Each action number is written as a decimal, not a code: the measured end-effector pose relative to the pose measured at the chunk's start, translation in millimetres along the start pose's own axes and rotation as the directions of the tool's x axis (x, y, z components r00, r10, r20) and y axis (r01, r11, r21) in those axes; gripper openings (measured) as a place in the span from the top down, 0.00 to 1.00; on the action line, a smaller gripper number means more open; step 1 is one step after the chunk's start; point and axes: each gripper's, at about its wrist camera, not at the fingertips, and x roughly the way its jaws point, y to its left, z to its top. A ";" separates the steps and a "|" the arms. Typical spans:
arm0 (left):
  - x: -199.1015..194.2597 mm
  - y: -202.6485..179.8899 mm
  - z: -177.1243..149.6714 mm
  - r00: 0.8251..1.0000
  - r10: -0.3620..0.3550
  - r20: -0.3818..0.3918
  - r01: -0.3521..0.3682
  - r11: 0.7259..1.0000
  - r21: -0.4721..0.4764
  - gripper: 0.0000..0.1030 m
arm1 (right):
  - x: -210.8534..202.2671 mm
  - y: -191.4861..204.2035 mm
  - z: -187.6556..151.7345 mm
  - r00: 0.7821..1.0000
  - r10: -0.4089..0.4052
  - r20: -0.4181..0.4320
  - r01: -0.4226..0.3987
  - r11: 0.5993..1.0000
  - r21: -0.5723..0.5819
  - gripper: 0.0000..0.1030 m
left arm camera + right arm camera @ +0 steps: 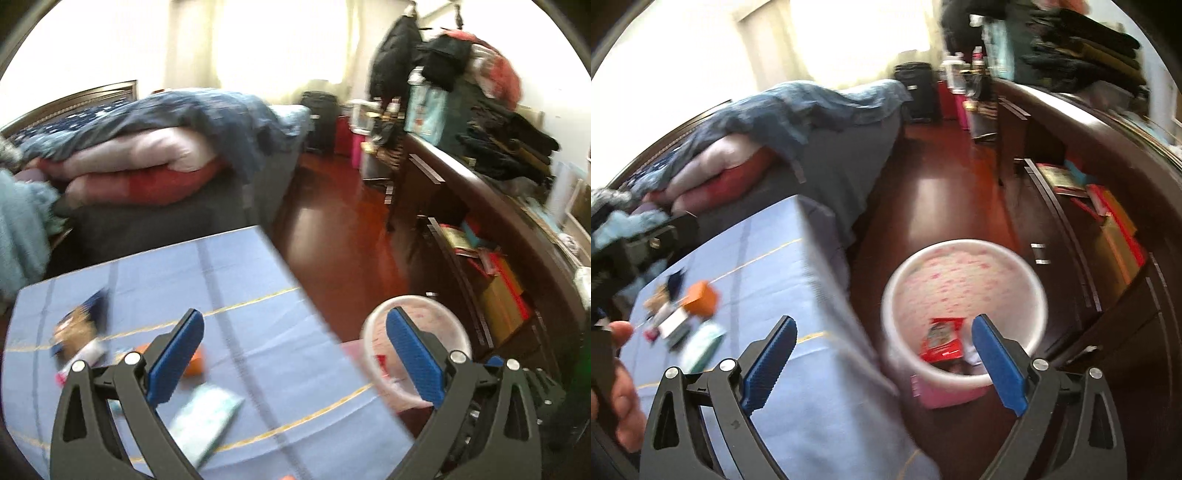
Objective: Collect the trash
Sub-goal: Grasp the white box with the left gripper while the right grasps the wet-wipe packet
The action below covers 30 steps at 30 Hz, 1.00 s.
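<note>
Blue-padded, the right gripper (884,363) hangs wide and empty above the round white waste bin (964,314) holding a red wrapper (942,339), so a drop looks done; next, reach left for the orange box (701,298).

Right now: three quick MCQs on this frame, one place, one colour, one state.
1. Where does the bin stand?
A. on the table
B. on the floor beside the table
C. on the bed

2. What colour is the wrapper lying in the bin?
A. red
B. green
C. black

3. How is the right tool?
A. shut on a wrapper
B. shut on nothing
C. open, with nothing in it

Answers:
1 B, the bin sits on the dark wood floor next to the edge of the table.
2 A, a red packet shows at the bottom of the bin.
3 C, the blue pads stand wide apart with nothing between them.
</note>
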 end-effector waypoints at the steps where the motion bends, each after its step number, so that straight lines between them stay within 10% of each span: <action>1: -3.2 10.0 -3.6 1.000 0.023 -0.005 -0.023 1.000 -0.018 0.04 | -1.5 7.9 -2.4 1.000 0.013 -0.005 -0.013 1.000 -0.014 0.07; 9: 16.3 107.8 -42.7 0.968 0.191 -0.164 -0.230 0.935 -0.268 0.04 | -7.4 70.9 -15.1 0.995 0.092 -0.035 -0.096 0.986 -0.137 0.07; 17: 69.1 134.6 -57.3 0.934 0.247 -0.259 -0.303 0.931 -0.204 0.20 | -5.5 84.9 -19.1 0.994 0.097 -0.053 -0.104 0.982 -0.155 0.07; 20: 75.3 136.1 -58.3 0.938 0.236 -0.254 -0.287 0.939 -0.187 0.40 | -3.1 85.1 -18.1 0.994 0.096 -0.058 -0.103 0.984 -0.148 0.07; 30: 13.4 167.5 -69.7 0.992 0.045 -0.115 -0.082 0.935 -0.345 0.40 | 5.0 120.6 -27.7 0.985 0.143 -0.091 -0.160 0.964 -0.211 0.07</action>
